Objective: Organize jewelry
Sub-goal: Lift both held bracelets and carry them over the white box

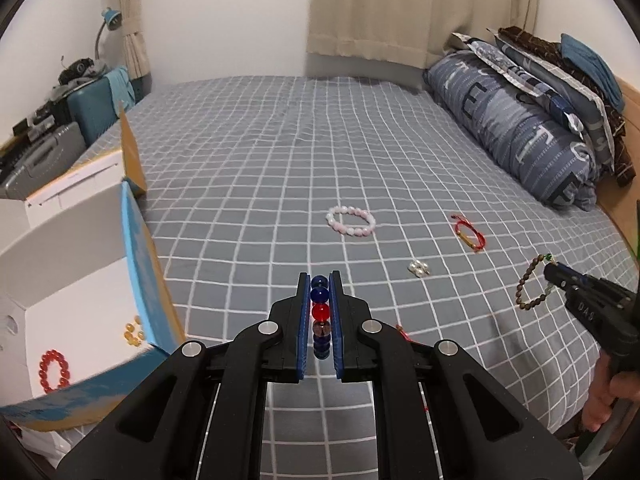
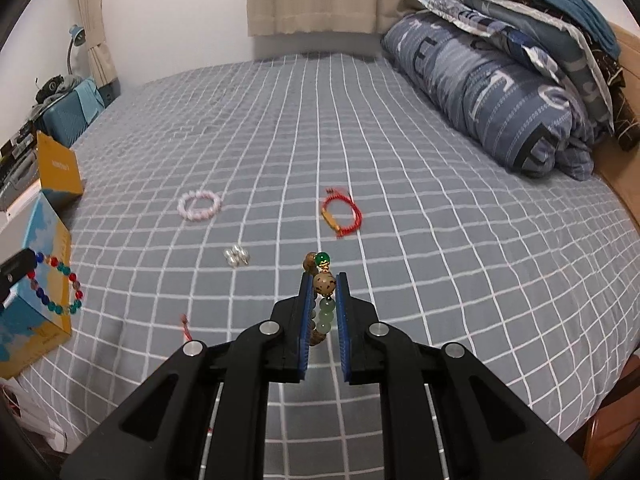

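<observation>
My left gripper [image 1: 320, 277] is shut on a bracelet of blue and red glass beads [image 1: 321, 312], lifted above the grey checked bed; in the right wrist view that bracelet [image 2: 76, 294] dangles from it [image 2: 24, 264] in front of the box. My right gripper [image 2: 323, 277] is shut on a brown wooden bead bracelet with green beads [image 2: 323, 285], seen hanging as a loop [image 1: 520, 292] in the left wrist view. On the bed lie a pink bead bracelet [image 1: 330, 218] [image 2: 196, 217], a red cord bracelet [image 1: 464, 236] [image 2: 330, 218] and a small silver piece [image 1: 419, 268] [image 2: 237, 257].
An open blue and yellow box [image 1: 80, 264] [image 2: 52, 320] stands at the bed's left edge, with a red bead bracelet [image 1: 42, 364] and an amber one [image 1: 134, 332] inside. A folded duvet and pillows [image 2: 500, 92] fill the right side. A red thread [image 2: 186, 326] lies near the front.
</observation>
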`<action>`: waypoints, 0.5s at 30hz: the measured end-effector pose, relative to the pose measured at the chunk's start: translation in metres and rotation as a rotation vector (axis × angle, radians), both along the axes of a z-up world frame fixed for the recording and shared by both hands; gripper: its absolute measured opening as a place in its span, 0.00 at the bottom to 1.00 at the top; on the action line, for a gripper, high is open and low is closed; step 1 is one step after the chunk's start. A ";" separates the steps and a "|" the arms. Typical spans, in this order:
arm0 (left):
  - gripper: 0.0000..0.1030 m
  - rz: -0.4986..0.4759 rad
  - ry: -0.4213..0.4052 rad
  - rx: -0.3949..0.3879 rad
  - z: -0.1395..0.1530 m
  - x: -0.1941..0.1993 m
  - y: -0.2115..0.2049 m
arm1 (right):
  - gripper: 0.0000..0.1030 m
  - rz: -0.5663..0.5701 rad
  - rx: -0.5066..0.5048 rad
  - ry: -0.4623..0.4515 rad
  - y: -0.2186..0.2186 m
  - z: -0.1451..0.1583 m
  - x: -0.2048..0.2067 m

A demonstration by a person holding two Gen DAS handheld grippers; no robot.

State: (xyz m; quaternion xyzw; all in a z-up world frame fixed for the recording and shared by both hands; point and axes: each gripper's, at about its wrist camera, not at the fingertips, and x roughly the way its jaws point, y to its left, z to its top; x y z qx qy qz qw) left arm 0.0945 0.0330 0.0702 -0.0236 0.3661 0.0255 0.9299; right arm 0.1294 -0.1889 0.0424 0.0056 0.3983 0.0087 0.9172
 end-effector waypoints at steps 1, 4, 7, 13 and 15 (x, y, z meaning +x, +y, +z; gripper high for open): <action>0.09 0.005 -0.002 0.003 0.003 0.001 0.002 | 0.11 0.004 0.003 -0.002 0.003 0.004 0.001; 0.09 0.023 -0.009 -0.003 0.013 0.003 0.014 | 0.11 0.022 0.003 -0.012 0.016 0.018 0.007; 0.09 0.045 -0.012 -0.010 0.023 0.003 0.026 | 0.11 0.051 0.006 -0.023 0.037 0.035 0.014; 0.09 0.085 -0.019 -0.009 0.043 -0.007 0.054 | 0.11 0.125 0.006 -0.044 0.086 0.059 0.023; 0.09 0.113 -0.028 0.005 0.052 -0.012 0.067 | 0.11 0.161 0.012 -0.049 0.107 0.067 0.026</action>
